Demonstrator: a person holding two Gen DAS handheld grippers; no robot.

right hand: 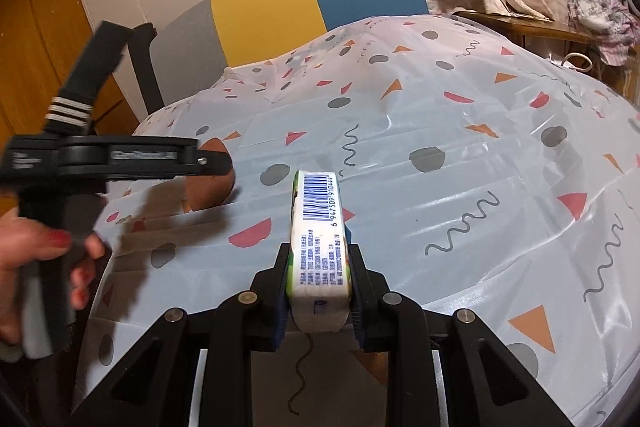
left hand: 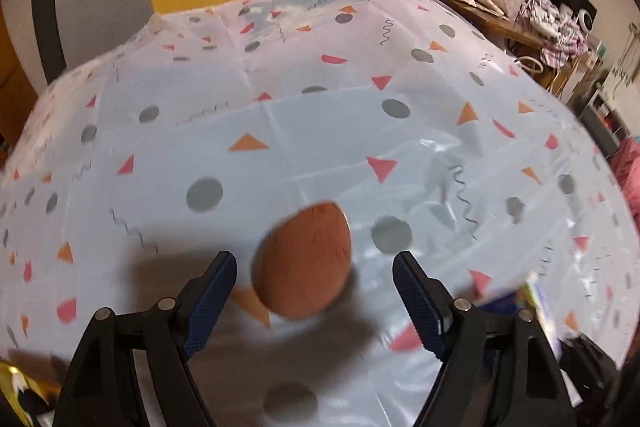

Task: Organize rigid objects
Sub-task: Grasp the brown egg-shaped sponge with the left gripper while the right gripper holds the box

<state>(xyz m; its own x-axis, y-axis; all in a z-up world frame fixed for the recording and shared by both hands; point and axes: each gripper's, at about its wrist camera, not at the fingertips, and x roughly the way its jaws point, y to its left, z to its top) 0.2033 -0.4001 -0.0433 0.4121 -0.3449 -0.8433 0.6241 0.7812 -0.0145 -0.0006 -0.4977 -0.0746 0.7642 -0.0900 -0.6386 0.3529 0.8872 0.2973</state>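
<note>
One brown egg-shaped object (left hand: 304, 263), one barcoded packet (right hand: 320, 247), two hand-held grippers.

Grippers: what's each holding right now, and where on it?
Right gripper is shut on the tissue pack, pads on both long sides at its near end. Left gripper is open around the brown egg-shaped object, holding nothing.

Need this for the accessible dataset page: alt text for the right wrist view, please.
The right gripper is shut on a white barcoded packet above a table with a patterned cloth. At left, a hand holds the left gripper over a brown egg-shaped object.
</note>
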